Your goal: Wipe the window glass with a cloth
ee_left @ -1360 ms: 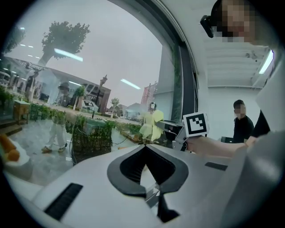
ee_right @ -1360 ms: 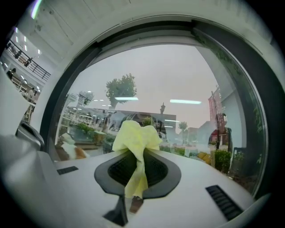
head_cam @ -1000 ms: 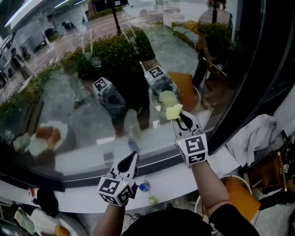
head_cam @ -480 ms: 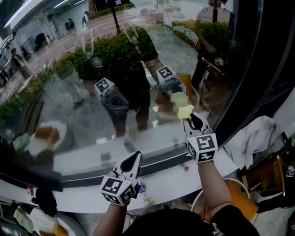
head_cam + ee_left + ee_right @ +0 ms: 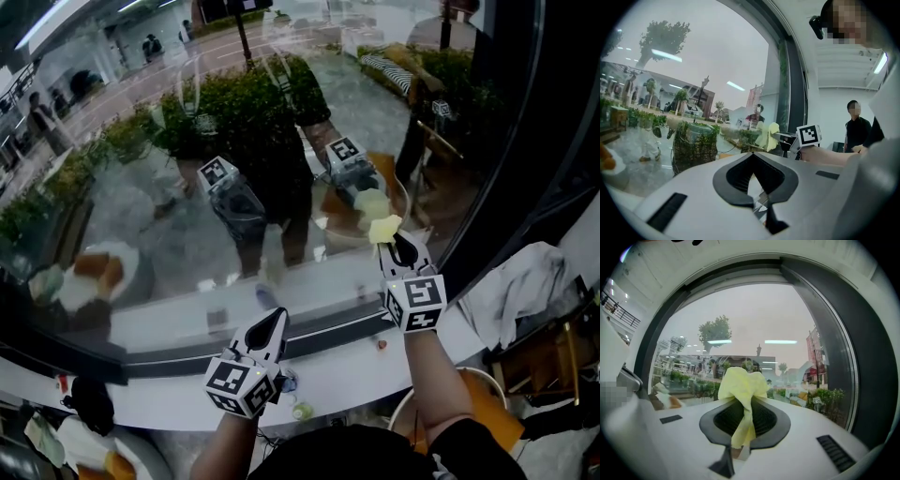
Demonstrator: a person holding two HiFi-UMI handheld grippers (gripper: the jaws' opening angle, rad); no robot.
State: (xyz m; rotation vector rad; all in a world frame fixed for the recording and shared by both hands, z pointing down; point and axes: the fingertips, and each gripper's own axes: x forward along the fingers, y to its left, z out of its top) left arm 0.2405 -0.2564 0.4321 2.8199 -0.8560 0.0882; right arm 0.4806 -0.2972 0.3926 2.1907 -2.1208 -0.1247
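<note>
A big window glass (image 5: 187, 141) fills the upper part of the head view and mirrors both grippers. My right gripper (image 5: 394, 240) is shut on a bunched pale yellow cloth (image 5: 383, 228), whose wad is pressed on the glass near the dark frame. In the right gripper view the cloth (image 5: 742, 386) bulges out past the jaw tips and a tail hangs down between them. My left gripper (image 5: 270, 322) is low over the white sill, shut with nothing in it. From the left gripper view (image 5: 757, 199) the cloth (image 5: 767, 136) shows to the right.
A dark window frame (image 5: 506, 178) runs down the right side. The white sill (image 5: 328, 370) lies below the glass with small items on it. A white cloth (image 5: 520, 277) is draped at the right. A second person (image 5: 857, 129) stands behind, indoors.
My right gripper has carried the yellow cloth rightward along the glass toward the dark frame. The left gripper has stayed almost still near the sill.
</note>
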